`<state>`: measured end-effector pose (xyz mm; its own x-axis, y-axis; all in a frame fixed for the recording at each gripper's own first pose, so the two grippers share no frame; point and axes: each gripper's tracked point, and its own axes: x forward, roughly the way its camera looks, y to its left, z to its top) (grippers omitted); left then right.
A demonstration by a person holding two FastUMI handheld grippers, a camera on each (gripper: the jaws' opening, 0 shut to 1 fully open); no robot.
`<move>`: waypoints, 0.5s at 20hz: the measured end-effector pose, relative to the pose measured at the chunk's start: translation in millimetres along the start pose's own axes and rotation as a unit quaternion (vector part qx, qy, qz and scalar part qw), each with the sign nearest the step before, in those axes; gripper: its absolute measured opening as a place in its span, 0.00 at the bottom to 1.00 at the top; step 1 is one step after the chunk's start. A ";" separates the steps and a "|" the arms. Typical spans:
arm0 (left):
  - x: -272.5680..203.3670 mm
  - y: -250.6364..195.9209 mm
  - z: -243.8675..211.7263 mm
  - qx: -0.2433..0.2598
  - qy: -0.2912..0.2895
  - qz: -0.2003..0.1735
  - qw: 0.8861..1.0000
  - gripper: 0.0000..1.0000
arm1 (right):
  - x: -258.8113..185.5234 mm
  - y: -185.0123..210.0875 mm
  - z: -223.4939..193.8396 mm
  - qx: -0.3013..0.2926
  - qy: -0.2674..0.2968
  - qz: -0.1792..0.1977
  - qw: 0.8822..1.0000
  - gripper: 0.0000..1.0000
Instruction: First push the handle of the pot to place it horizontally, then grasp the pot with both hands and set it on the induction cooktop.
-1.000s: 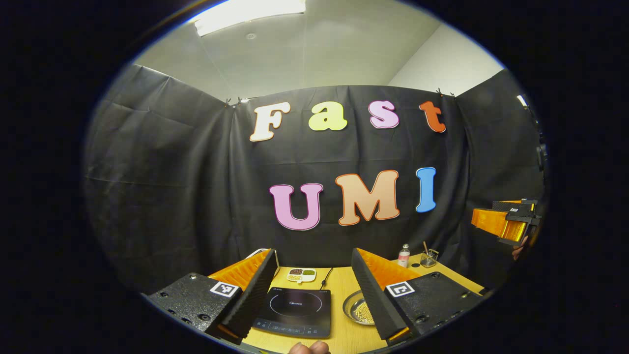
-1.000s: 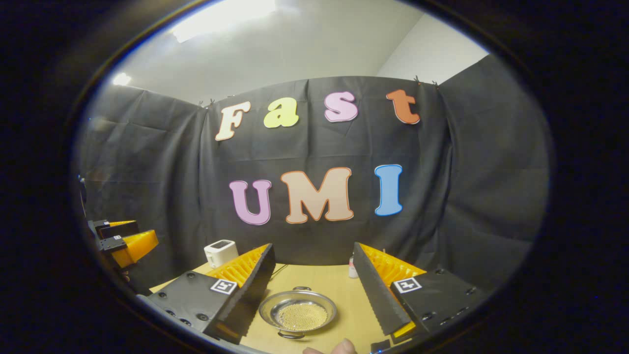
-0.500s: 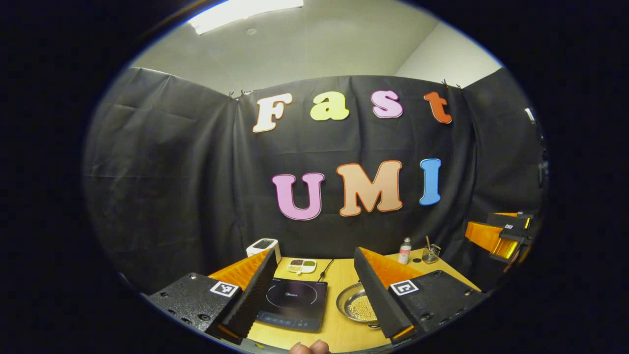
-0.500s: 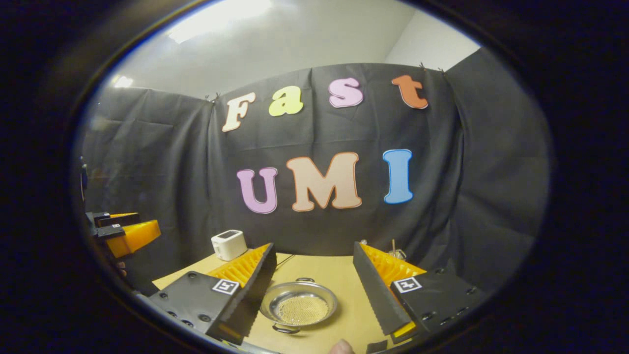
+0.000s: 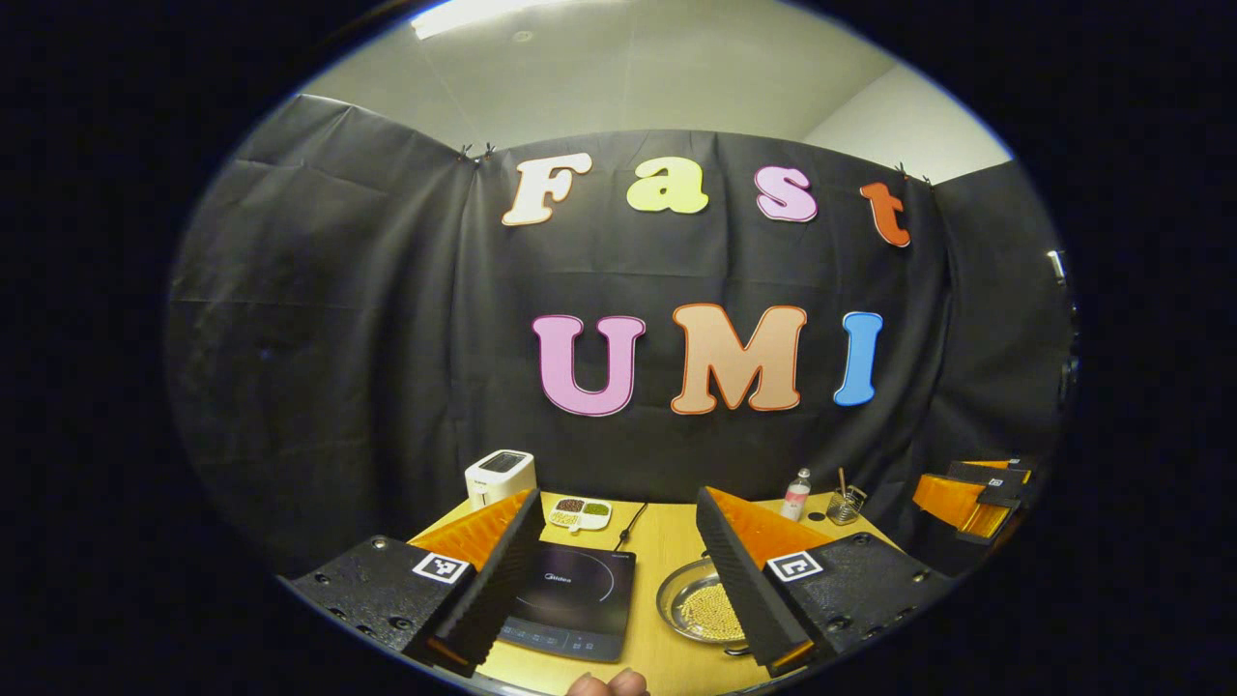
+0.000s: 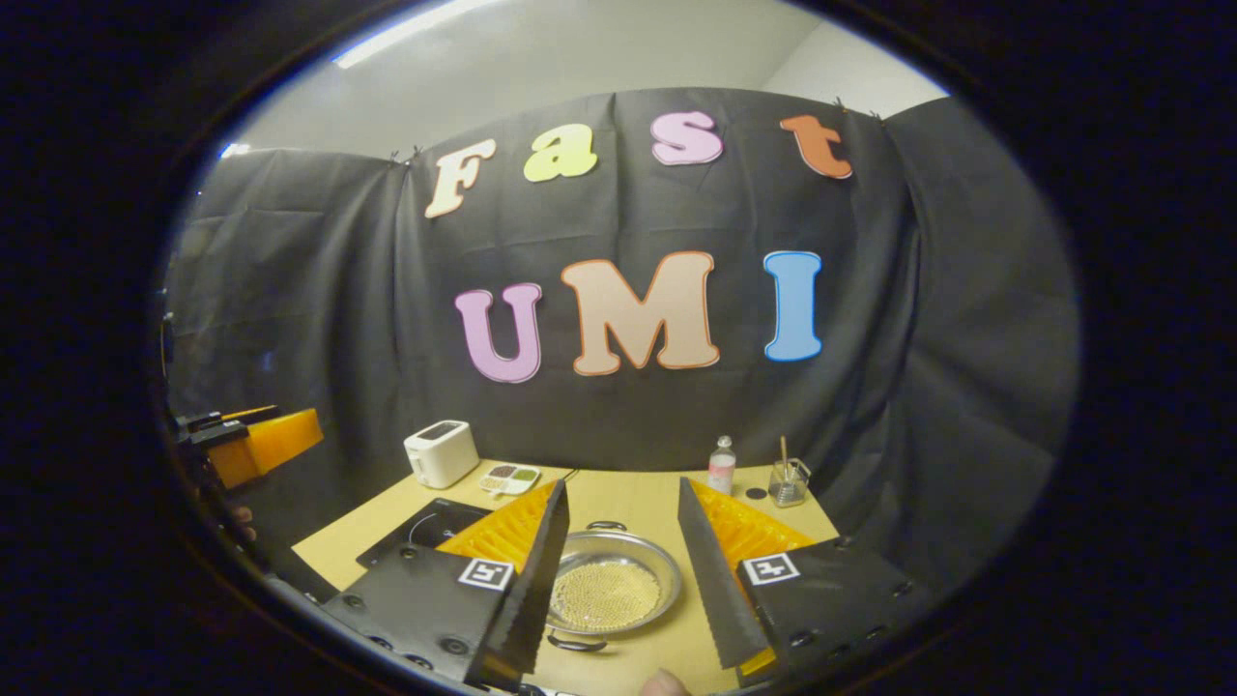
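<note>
Right gripper (image 6: 618, 556) hovering above pot (image 6: 609, 592), fingers standing wide apart, holding nothing. Left gripper (image 5: 618, 565) gaping likewise, gripping nothing, hanging over induction cooktop (image 5: 572, 599). Pot sitting on table (image 6: 638, 488), right of cooktop.

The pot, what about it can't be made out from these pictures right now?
- Left gripper view: the pot's right side and both handles, hidden behind the left tool's finger.
- Right gripper view: the pot's left rim, behind the right tool's finger.
- What the yellow contents are: too small.
</note>
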<state>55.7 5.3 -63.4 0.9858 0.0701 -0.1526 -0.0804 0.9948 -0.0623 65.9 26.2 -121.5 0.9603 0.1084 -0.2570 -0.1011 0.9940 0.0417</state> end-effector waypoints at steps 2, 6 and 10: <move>16.7 20.1 -0.8 0.004 -0.003 -0.003 1.000 0.96 | 15.8 14.5 -16.7 0.001 0.026 -0.009 1.000 0.40; 47.9 42.9 -14.9 -0.017 0.003 -0.024 1.000 0.94 | 46.9 45.2 -42.1 0.016 0.070 -0.010 0.997 0.17; 66.1 49.4 -28.2 -0.038 0.018 -0.053 0.998 0.91 | 62.0 52.8 -61.4 0.016 0.098 -0.032 0.995 0.07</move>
<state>112.7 57.0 -104.4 0.9837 -0.0383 -0.1756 0.0110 0.9880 -0.1541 104.2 86.2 -194.5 0.8955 0.0491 -0.4424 -0.0307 0.9983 0.0485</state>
